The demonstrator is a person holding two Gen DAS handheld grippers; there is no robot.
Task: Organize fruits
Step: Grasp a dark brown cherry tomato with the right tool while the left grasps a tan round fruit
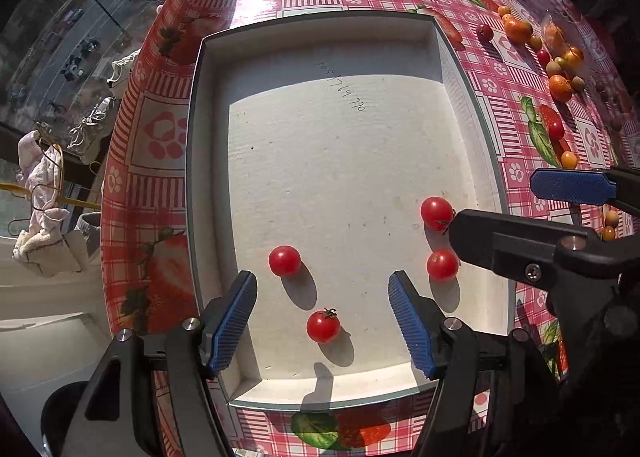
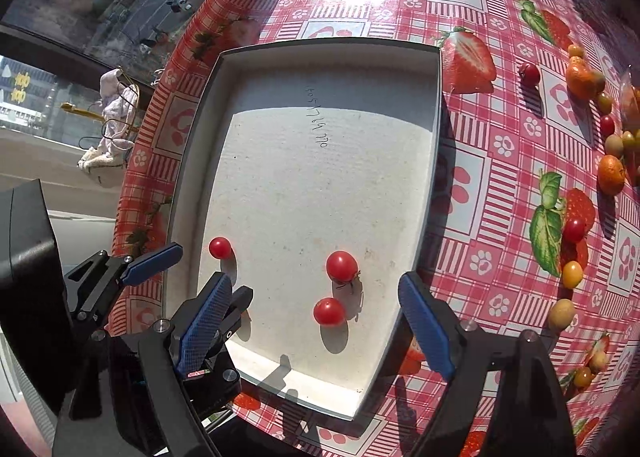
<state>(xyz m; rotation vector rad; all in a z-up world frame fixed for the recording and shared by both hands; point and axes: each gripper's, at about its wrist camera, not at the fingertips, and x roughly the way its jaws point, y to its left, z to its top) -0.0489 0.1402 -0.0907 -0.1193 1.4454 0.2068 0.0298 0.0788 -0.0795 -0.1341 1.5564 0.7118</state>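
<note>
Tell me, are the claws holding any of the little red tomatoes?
No. Both the left claw and the right claw are open and hold nothing. The red tomatoes lie loose in the white box.

The left gripper point(image 1: 322, 315), black-armed with blue ribbed pads, points straight down at the lower centre of its own view, jaws parted with nothing pressed between them. The right gripper point(image 2: 316, 323), of the same black-and-blue build, tilts steeply downward with jaws spread wider. Each shows in the other's view: the right at the right edge, the left at lower left.
</note>
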